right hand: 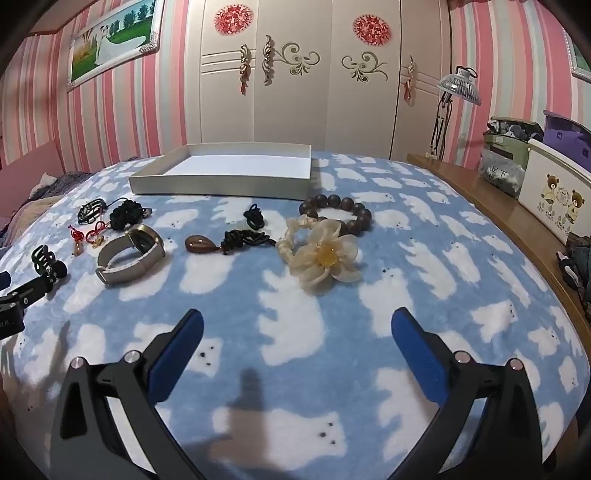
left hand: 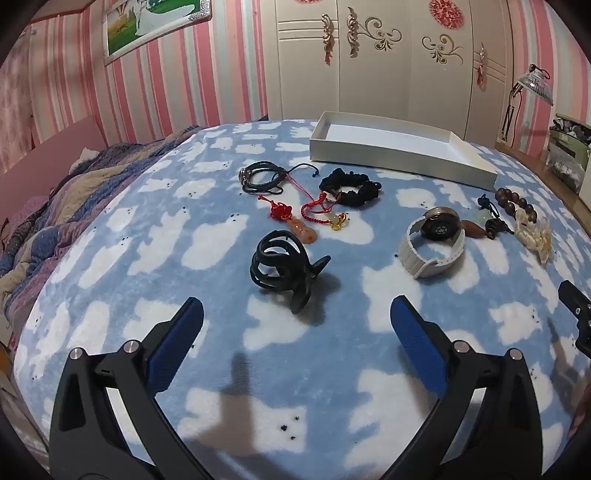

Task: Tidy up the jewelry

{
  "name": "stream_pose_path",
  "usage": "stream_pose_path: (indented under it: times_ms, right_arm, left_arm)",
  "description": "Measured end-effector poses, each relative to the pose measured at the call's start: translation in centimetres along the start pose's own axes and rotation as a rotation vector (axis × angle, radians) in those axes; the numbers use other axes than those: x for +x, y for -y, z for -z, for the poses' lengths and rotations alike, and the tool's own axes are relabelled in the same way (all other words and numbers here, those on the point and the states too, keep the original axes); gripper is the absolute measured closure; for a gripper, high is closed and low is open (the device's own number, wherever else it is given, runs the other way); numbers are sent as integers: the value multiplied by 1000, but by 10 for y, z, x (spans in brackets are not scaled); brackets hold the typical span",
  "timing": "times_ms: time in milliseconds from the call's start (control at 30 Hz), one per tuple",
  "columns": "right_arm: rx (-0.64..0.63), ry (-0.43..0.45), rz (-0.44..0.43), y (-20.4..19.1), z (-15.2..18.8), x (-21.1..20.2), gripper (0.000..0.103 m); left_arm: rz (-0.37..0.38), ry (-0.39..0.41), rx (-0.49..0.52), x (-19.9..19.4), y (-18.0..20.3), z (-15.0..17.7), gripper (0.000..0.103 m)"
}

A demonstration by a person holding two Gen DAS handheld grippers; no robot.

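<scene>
The walls (right hand: 40, 110) are papered in pink, white and pale green stripes, and a framed outdoor photograph (right hand: 114, 40) hangs tilted on the left one. Along the back stands a cream wardrobe (right hand: 317, 110) with gilt scrolls and two round red paper cuttings (right hand: 233, 18) on its doors. In front lies a bed under a blue blanket (right hand: 332, 369) with white bear shapes — a wooden ledge (right hand: 498, 218) on the right carries a metal-shaded lamp (right hand: 460, 86) and a bear-printed box (right hand: 554, 195).
</scene>
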State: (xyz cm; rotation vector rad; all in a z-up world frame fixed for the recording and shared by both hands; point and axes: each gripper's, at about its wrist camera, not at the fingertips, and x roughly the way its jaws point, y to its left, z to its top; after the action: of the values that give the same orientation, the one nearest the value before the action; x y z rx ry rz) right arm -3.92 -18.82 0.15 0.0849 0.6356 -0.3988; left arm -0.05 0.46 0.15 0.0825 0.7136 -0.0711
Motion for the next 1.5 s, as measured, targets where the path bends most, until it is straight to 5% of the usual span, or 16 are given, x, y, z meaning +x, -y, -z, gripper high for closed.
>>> stream_pose_path:
  times_ms: [1500]
  right_arm:
    - [17, -12, -16, 1, 1, 3, 2]
  left_arm:
    - [8, 13, -4, -1, 2, 2, 3]
